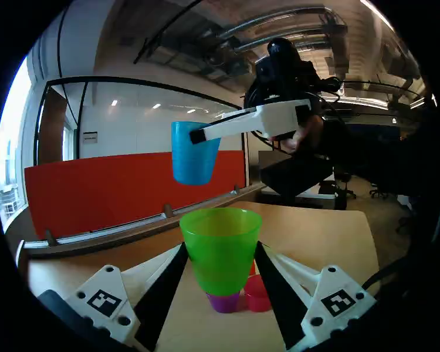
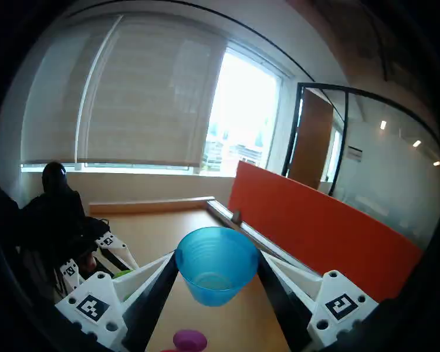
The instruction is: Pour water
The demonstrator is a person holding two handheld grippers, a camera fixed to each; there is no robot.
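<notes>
My left gripper [image 1: 221,252] is shut on a green plastic cup [image 1: 221,258], upright just above the wooden table [image 1: 320,234]. Higher and farther off hangs a blue cup [image 1: 193,154], upright, held at its rim side by my right gripper [image 1: 203,136] with a hand [image 1: 307,132] behind it. In the right gripper view the right gripper [image 2: 217,261] is shut on the blue cup [image 2: 217,276], whose open mouth faces the camera; I cannot tell whether it holds water. The left gripper [image 2: 117,264] shows lower left with a sliver of green cup [image 2: 123,273].
A small purple cup [image 1: 224,303] and a red one [image 1: 257,293] stand on the table under the green cup; the purple cup [image 2: 189,340] also shows below the blue one. A red partition [image 1: 102,188] with a rail runs along the table's far edge.
</notes>
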